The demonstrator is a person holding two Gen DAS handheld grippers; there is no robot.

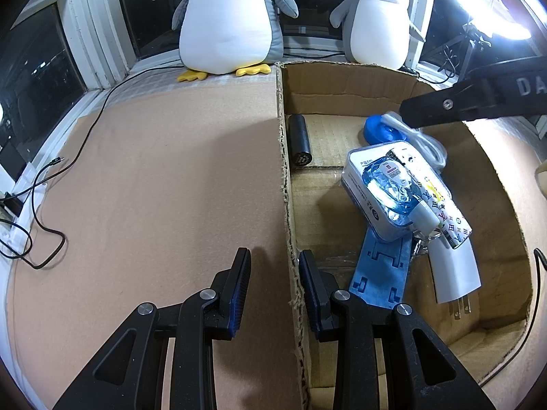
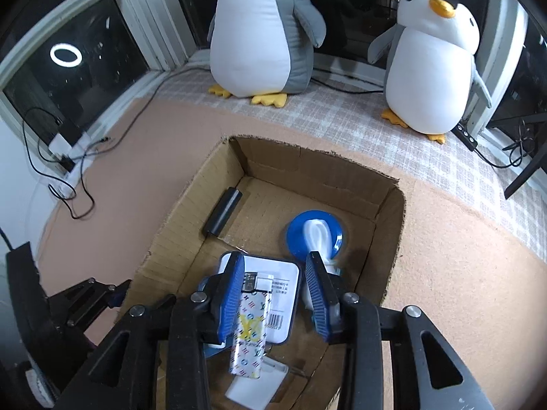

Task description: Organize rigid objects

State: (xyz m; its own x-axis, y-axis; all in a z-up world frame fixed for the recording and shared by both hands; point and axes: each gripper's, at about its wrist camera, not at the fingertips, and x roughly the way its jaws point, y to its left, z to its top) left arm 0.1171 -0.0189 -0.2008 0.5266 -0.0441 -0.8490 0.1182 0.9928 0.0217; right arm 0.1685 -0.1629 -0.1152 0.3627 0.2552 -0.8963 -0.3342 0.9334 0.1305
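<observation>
I count one cardboard box (image 2: 191, 205) on the pink felt-covered desk (image 1: 154, 177), open-topped with ragged cut edges, and six things inside it. A black cylinder (image 2: 223, 211) lies against the box's left wall. A round blue disc (image 2: 297, 235) with a coiled white cable (image 2: 319, 235) on it sits toward the far right corner. A white rounded case (image 2: 282, 294) rests mid-floor, and a glossy patterned lighter (image 2: 249, 331) lies across it, between my right tongs (image 2: 275, 275), whose blue ribbed pads stand apart around it. A flat blue plastic piece (image 1: 379, 270) and a white plug (image 1: 454, 270) lie partly under the case.

My left tongs (image 1: 273, 266) are spread, straddling the box's left wall.

Two plush penguins (image 2: 259, 34) (image 2: 430, 68) stand at the desk's far edge; the bigger one's head is cut off.
</observation>
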